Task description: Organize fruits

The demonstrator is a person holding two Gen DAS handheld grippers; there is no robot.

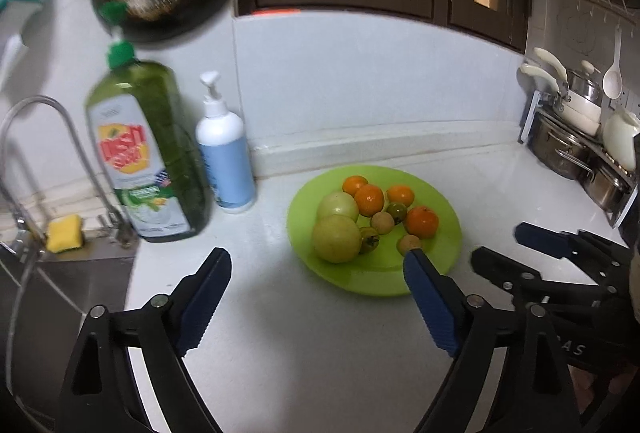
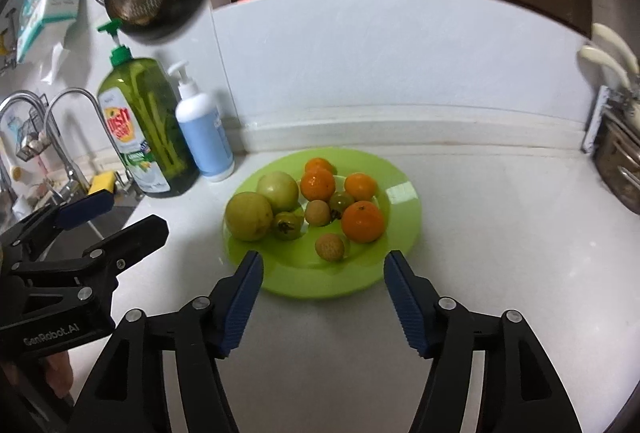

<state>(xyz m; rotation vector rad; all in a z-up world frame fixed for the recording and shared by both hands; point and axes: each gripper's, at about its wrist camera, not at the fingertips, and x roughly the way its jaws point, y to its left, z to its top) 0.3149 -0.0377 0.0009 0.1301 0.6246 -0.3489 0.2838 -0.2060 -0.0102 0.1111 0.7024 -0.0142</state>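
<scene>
Lime-green plastic plate rests flat on the white countertop, near the back wall. It carries all the fruit: two large yellow-green fruits side by side and touching at the plate's left, four oranges toward the back and right, two small green persimmon-like fruits, and two small tan round fruits, one of them lying alone nearest the front rim.

Right gripper hangs above the counter at the plate's near edge, jaws spread apart with nothing between the blue pads. Left gripper is just beside it to the left, jaws set wide apart and likewise empty; in its own view one fingertip overlaps the plate's front rim.

Left of the plate, against the wall, stand a white and blue pump bottle and a green dish-soap bottle. Beyond them are the tap, a yellow sponge and the sink. Pots sit on a rack at far right.
</scene>
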